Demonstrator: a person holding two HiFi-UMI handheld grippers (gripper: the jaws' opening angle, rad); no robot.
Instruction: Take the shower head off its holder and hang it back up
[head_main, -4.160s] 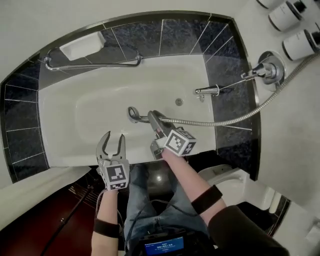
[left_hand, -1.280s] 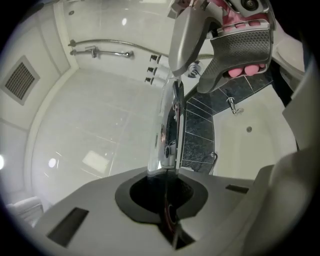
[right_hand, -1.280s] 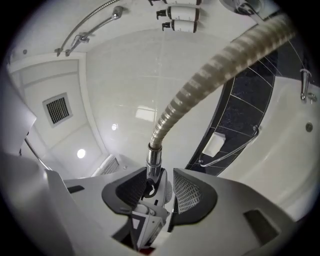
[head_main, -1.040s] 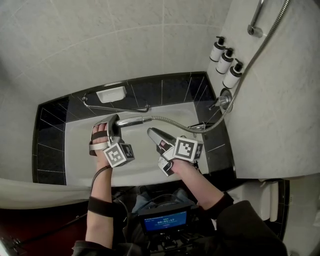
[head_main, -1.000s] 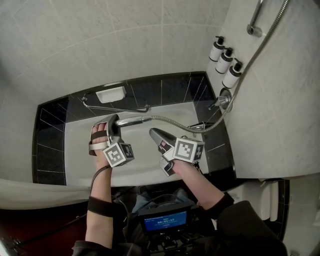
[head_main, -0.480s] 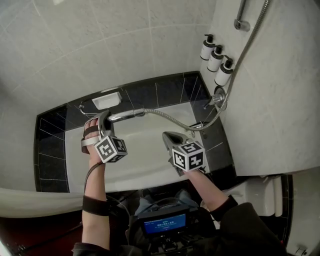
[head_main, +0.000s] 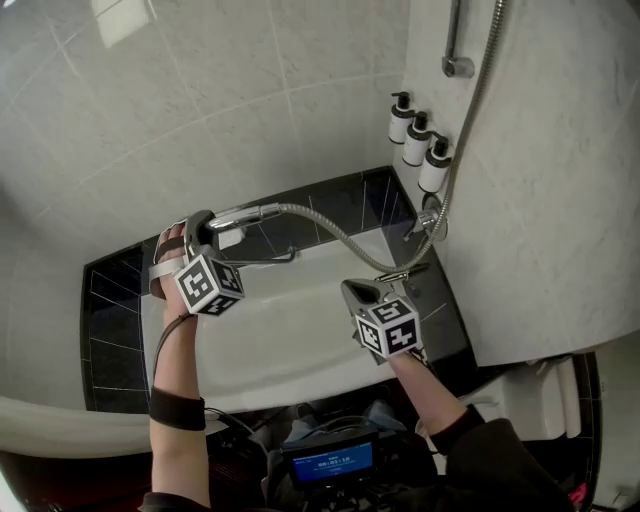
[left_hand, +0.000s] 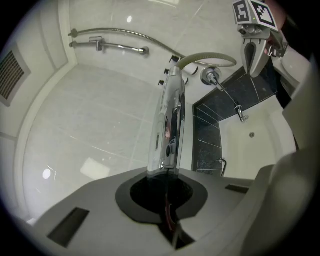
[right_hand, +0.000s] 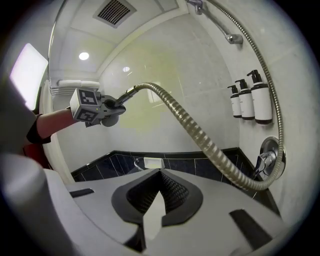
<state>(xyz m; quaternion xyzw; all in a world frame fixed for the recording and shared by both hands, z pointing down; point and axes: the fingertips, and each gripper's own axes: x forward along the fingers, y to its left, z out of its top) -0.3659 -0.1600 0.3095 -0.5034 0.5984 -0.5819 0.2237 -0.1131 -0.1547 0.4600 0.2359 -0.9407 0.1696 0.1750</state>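
My left gripper (head_main: 203, 232) is shut on the chrome shower head (head_main: 243, 213), held up in front of the tiled wall above the tub. In the left gripper view its shiny handle (left_hand: 169, 125) stands straight out from between the jaws. The metal hose (head_main: 345, 240) sags from it to the wall valve (head_main: 432, 218), then climbs toward the holder (head_main: 458, 67) on the vertical rail. My right gripper (head_main: 358, 293) hangs shut and empty over the tub, below the hose (right_hand: 200, 135). From there I see the left gripper (right_hand: 111, 107) at the upper left.
Three pump bottles (head_main: 415, 138) hang on the right wall beside the rail. The white bathtub (head_main: 270, 330) with black tile surround lies below, with a grab bar (head_main: 262, 260) and a soap dish (head_main: 230, 238) at its far side. A spout (head_main: 400, 272) juts over the tub.
My left gripper has lifted the shower head higher and a little leftward. The right gripper has rolled and shifted right, away from the hose.
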